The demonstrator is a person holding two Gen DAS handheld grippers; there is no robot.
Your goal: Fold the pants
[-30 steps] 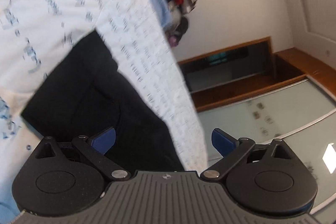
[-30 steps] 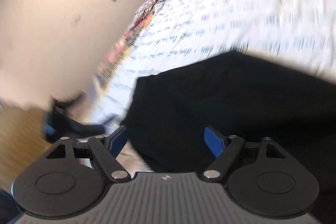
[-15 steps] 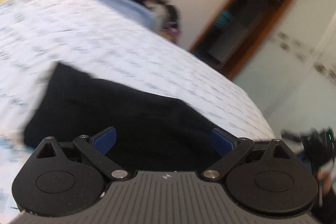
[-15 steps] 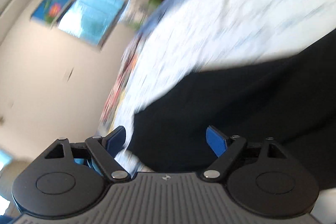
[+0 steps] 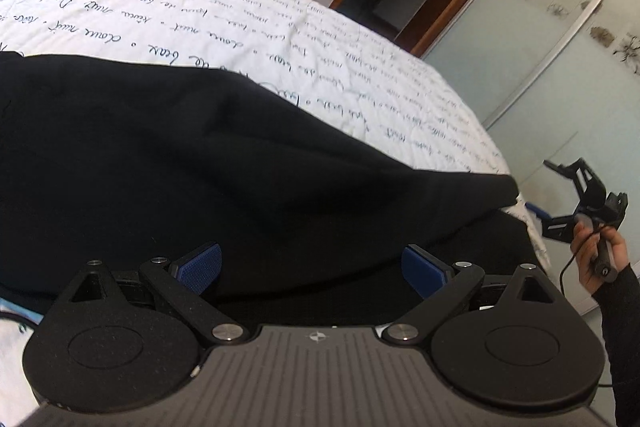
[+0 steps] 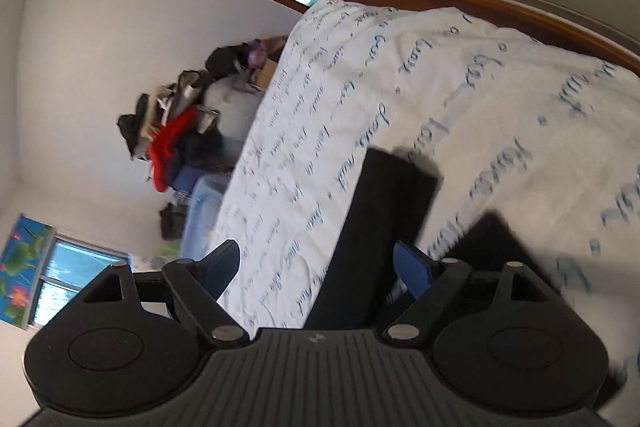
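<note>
Since a second ago both grippers have been swung away from the pants (image 5: 208, 155), suggesting a fold was just released and another edge is being sought. The left gripper (image 5: 312, 267) and right gripper (image 6: 320, 263) are spread wide, nothing held. The black pants are laid flat on the bed (image 5: 360, 75), near its corner.

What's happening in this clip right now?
A person with a handheld gripper in each hand is folding black pants laid out on a bed covered by a white bedspread with script lettering. The left gripper hangs just above the dark cloth, jaws apart and holding nothing. The right gripper is also open and empty; the left wrist view shows it held off the bed's edge in the person's hand. Neither gripper has hold of the pants at this moment.
</note>
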